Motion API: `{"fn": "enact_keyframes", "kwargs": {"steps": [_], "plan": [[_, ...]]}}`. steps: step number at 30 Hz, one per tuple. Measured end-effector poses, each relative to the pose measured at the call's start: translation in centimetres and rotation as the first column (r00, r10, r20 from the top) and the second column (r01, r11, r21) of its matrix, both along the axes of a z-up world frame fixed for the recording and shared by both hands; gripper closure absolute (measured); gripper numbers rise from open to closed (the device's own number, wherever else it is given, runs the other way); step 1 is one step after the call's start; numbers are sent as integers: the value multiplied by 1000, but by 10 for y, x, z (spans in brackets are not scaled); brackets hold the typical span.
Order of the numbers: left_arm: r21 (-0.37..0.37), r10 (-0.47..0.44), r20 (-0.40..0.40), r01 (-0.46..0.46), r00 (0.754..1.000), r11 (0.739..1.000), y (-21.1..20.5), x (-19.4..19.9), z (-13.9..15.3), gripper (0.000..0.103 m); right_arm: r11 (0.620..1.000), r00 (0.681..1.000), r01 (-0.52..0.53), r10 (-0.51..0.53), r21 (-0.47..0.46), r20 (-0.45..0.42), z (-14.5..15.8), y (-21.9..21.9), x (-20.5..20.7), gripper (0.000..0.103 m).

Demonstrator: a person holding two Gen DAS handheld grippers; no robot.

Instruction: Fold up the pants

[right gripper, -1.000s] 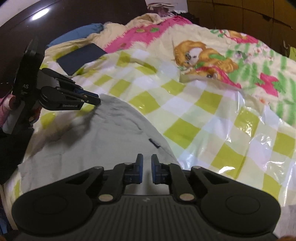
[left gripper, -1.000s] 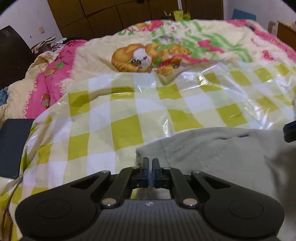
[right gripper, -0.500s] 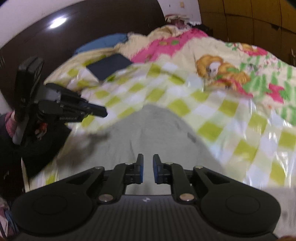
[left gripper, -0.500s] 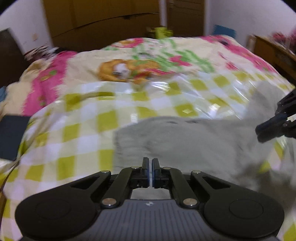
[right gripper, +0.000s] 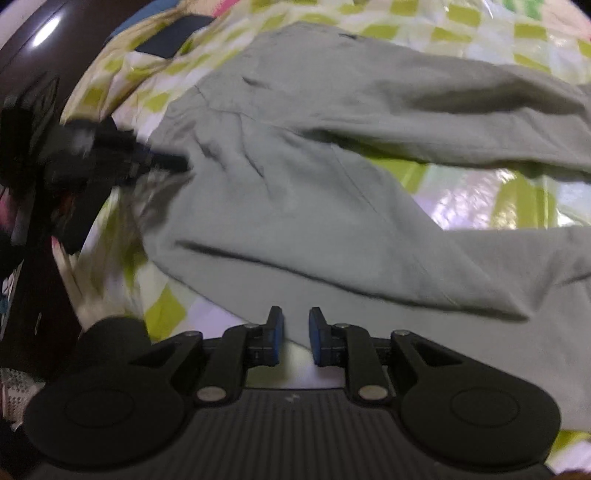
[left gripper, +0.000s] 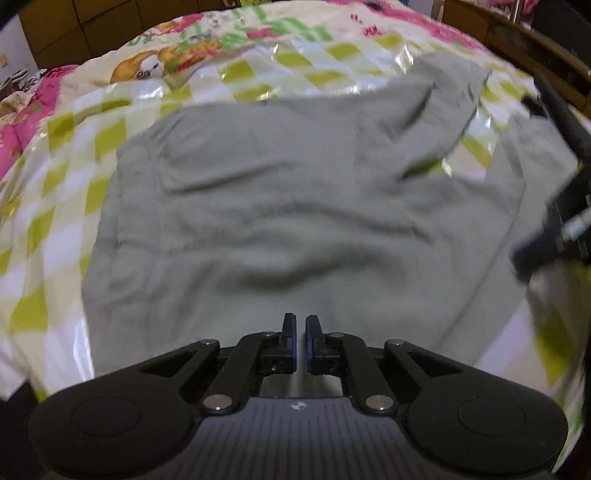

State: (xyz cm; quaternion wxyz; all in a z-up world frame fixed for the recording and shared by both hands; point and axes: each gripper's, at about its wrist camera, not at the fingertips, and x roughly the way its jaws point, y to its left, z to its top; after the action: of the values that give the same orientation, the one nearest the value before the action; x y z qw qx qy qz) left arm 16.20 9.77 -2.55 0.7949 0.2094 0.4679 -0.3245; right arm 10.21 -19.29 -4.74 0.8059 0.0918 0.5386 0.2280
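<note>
Grey-green pants (left gripper: pixel 277 203) lie spread on a yellow-and-white checked plastic sheet (left gripper: pixel 55 221). My left gripper (left gripper: pixel 300 321) hovers over their near edge; its jaws are opening, a narrow gap shows and nothing is between the pads. In the right wrist view the pants (right gripper: pixel 295 206) run rightward in two legs with sheet (right gripper: pixel 480 199) showing between them. My right gripper (right gripper: pixel 296 314) is over the near leg's edge, jaws opening, empty. Each gripper shows blurred in the other's view: the right gripper (left gripper: pixel 546 240) at the right edge, the left gripper (right gripper: pixel 162 162) at the left.
A cartoon-print quilt (left gripper: pixel 147 66) covers the bed beyond the sheet. A wooden bed frame (left gripper: pixel 517 33) runs along the far right. A dark blue flat item (right gripper: pixel 173 37) lies near the dark headboard (right gripper: pixel 55 29). A blurred hand (right gripper: pixel 85 295) shows at the left.
Both grippers have swept across the bed and lower over the pants, which now fill both views. The gaps between both pairs of pads have widened slightly.
</note>
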Motion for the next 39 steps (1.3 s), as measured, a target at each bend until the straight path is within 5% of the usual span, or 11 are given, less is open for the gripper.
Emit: {"fn": "enact_keyframes", "kwargs": {"steps": [4,10,13,16,22,24,25,28,30,33,39], "plan": [[58,113,10,-114,994,992,27,11,-17,75,999,997,44,-43,-23,72,-7,16,26,77],[-2,259,16,-259,966,966,65,30,-6,75,976,965,191,-167,-107,200,-1,26,74,74],[51,208,93,-213,974,976,71,10,2,73,993,977,99,-85,-61,196,16,29,54,71],[77,203,98,-210,974,975,84,-1,2,72,990,975,-57,83,-129,205,28,49,8,56],[-2,317,30,-317,948,948,115,-6,2,72,953,920,-301,301,-39,251,27,140,-6,43],[4,328,43,-328,944,945,117,-8,5,72,940,899,-332,341,-80,274,16,168,-4,42],[3,322,58,-323,945,947,117,-9,7,70,933,886,-338,359,-121,293,14,179,-2,42],[-20,329,107,-329,938,944,122,-10,12,38,928,875,-337,372,-161,311,2,193,0,41],[-23,347,142,-347,927,938,119,0,8,35,923,878,-353,383,-152,287,-6,208,6,41],[53,355,93,-360,930,931,111,19,-18,35,892,839,-349,434,-288,329,-21,237,7,40],[57,369,61,-373,927,926,119,6,-19,61,962,929,-260,272,-82,251,-25,244,25,67]]}}
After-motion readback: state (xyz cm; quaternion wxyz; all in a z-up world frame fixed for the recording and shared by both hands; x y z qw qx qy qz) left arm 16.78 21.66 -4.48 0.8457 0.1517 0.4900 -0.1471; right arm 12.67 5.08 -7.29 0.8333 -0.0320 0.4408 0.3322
